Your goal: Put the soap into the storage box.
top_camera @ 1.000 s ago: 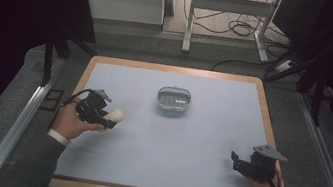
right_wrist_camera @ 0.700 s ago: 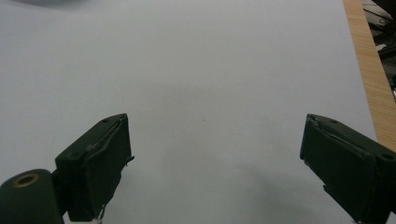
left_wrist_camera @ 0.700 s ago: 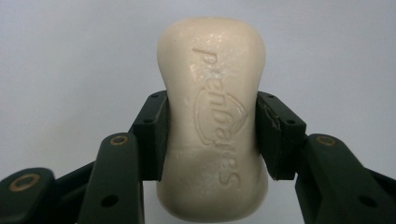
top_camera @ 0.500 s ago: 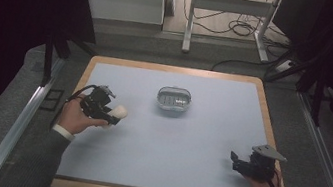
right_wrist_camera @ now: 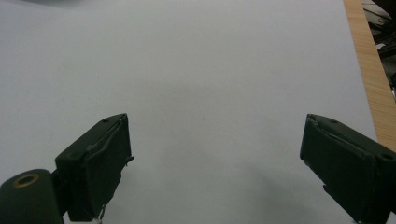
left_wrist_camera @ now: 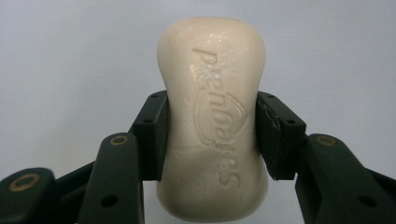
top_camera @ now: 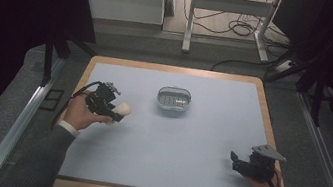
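A cream bar of soap [left_wrist_camera: 212,116] with embossed lettering is clamped between the two black jaws of my left gripper [left_wrist_camera: 211,135]. In the high view the soap [top_camera: 122,110] sticks out to the right of that gripper [top_camera: 110,107], over the left part of the pale blue mat. A grey oval soap dish [top_camera: 173,99] sits on the mat near its middle, to the right of the soap and apart from it. My right gripper [top_camera: 236,161] rests near the mat's right front, with its jaws wide apart [right_wrist_camera: 215,158] and only bare mat between them.
The mat lies on a wooden-edged table [top_camera: 269,135]; the wood rim [right_wrist_camera: 369,65] runs close beside my right gripper. Behind the table stand a metal frame [top_camera: 228,12] and cables on the floor. Dark rails flank both sides.
My left gripper has carried the soap a little away from the person and to the right, toward the dish. The right gripper has stayed in place.
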Demonstrator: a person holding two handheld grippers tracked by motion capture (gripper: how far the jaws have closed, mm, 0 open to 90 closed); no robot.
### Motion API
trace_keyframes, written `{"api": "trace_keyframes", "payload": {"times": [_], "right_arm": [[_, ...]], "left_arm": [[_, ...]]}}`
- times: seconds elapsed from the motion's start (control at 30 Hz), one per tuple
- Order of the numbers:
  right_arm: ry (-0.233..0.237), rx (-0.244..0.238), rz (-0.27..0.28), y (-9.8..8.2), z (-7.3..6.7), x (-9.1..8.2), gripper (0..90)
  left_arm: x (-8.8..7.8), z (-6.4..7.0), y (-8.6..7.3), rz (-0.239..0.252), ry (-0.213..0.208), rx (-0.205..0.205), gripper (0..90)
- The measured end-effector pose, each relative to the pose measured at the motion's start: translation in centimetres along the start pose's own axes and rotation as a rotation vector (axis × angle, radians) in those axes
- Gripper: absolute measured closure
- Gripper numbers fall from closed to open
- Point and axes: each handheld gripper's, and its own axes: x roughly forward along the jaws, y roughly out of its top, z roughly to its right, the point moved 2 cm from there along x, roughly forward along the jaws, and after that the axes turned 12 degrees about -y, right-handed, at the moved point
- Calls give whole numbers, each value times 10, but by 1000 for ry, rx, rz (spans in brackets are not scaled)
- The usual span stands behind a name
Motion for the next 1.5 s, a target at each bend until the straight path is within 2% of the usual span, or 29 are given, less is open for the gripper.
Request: {"api": "trace_keyframes", "payload": {"times": [0.3, 0.47, 1.07, 1.5], "right_arm": [[2, -2, -2, 0, 0, 1, 85], [1, -4, -5, 0, -1, 1, 85], [5, -6, -7, -1, -1, 2, 85], [7, -4, -6, -1, -1, 2, 84]], "left_arm": [[1, -5, 6, 9, 2, -7, 496], [2, -5, 13, 4, 4, 10, 496], [6, -8, 37, 21, 21, 33, 496], [13, -1, 59, 24, 14, 61, 496]]}}
